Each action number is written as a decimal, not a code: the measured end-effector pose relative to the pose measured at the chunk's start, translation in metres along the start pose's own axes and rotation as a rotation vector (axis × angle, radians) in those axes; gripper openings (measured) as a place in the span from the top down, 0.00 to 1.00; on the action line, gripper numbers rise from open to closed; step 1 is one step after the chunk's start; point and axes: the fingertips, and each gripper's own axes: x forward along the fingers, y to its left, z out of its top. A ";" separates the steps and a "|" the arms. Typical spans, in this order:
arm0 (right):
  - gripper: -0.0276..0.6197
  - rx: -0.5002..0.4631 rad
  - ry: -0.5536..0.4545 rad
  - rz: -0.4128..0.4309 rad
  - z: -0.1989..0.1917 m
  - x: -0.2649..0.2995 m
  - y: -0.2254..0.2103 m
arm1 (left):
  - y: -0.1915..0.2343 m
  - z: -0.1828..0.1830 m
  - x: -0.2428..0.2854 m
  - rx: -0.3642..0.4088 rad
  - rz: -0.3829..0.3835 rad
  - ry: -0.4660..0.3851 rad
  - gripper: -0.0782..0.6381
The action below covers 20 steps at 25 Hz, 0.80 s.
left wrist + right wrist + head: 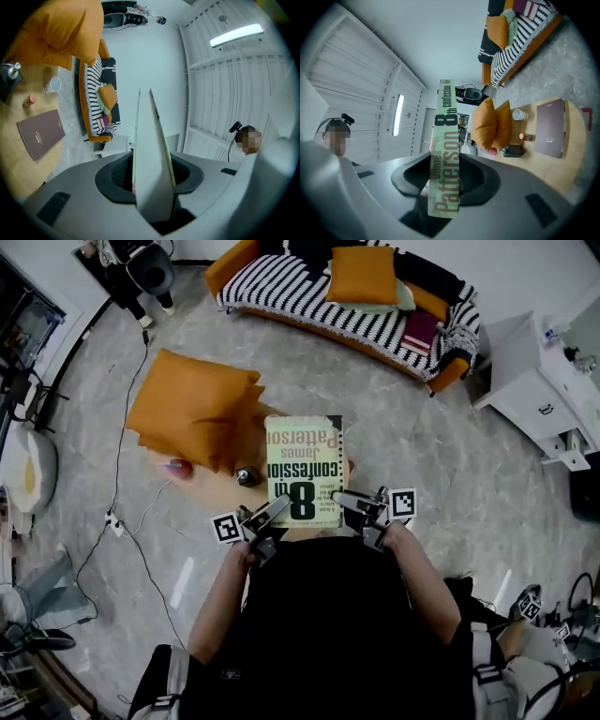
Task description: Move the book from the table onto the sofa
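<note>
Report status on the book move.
Left gripper, right gripper shut on green-and-cream paperback book. Book held above round wooden table. Striped sofa ahead, orange cushion on seat.

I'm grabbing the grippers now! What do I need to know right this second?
Grippers: the left gripper is shut on the page edge of the book; the right gripper is shut on its spine.
Things: the book hangs between both grippers, cover up, above the table. The striped sofa is ahead, across the floor.
Done: the book is picked up.
Left: carry it to the sofa, lay it on the seat, open both grippers.
</note>
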 end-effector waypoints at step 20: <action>0.69 0.008 -0.114 -0.020 -0.025 -0.036 -0.009 | 0.015 -0.032 0.010 -0.048 0.052 0.153 0.66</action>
